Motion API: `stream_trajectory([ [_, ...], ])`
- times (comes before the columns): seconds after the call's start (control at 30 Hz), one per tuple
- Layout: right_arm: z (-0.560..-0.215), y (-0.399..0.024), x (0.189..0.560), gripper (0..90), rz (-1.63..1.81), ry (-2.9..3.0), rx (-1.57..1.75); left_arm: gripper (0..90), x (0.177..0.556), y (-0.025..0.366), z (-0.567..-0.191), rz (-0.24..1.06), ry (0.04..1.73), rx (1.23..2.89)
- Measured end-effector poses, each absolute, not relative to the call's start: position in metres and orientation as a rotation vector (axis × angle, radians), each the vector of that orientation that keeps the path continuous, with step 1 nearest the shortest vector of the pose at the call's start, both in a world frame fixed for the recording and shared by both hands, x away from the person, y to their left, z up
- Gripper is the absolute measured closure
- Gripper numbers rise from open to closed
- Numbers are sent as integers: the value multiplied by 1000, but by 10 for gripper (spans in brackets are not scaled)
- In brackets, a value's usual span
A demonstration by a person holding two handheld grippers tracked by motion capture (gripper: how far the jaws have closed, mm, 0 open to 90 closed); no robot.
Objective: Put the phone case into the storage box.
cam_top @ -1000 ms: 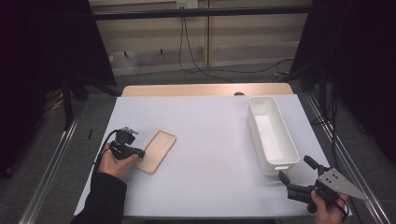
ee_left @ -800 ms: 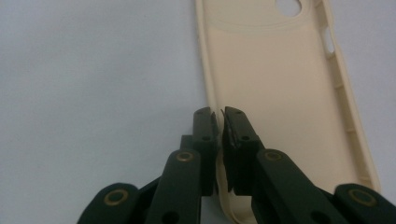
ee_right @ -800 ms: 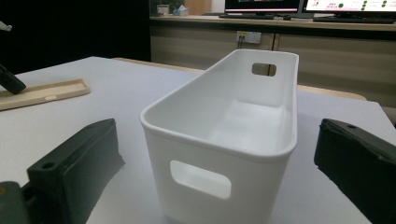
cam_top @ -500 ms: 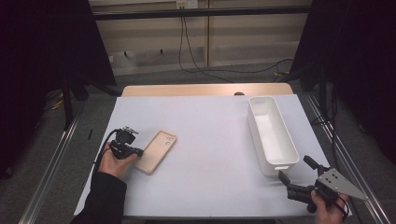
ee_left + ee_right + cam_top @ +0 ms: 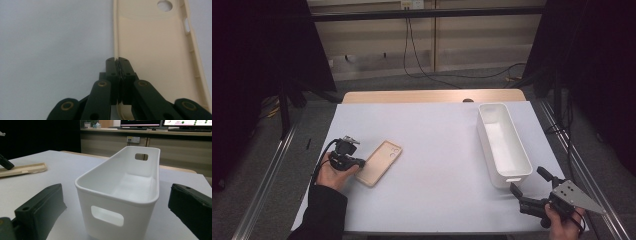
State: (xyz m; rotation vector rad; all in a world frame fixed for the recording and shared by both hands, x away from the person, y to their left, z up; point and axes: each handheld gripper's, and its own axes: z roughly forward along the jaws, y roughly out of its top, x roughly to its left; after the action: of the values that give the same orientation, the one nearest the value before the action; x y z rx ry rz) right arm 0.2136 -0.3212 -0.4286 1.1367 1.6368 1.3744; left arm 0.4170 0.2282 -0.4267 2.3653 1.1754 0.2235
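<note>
Phone case [image 5: 379, 163] lies flat near the tabletop's [image 5: 437, 150] left edge, and we see our left tongs [image 5: 118, 60] pinching its side wall. Our right tongs [image 5: 526, 186] stand spread at the near right corner, facing the white bin [image 5: 503, 145].

Phone case [image 5: 155, 62]: far end and near corner cut by top and bottom edges of left gripper view; side wall hidden between closed jaws. White bin [image 5: 125, 190]: base cut by bottom edge of right gripper view. Right gripper [image 5: 532, 192]: rear cut off near desk's front right corner.
</note>
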Motion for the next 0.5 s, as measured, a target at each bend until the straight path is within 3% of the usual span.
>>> stream_trajectory([
  [0.5,-429,-322,214,0,1375,1635,1139,881,410,224,-419,275,1156,2297],
])
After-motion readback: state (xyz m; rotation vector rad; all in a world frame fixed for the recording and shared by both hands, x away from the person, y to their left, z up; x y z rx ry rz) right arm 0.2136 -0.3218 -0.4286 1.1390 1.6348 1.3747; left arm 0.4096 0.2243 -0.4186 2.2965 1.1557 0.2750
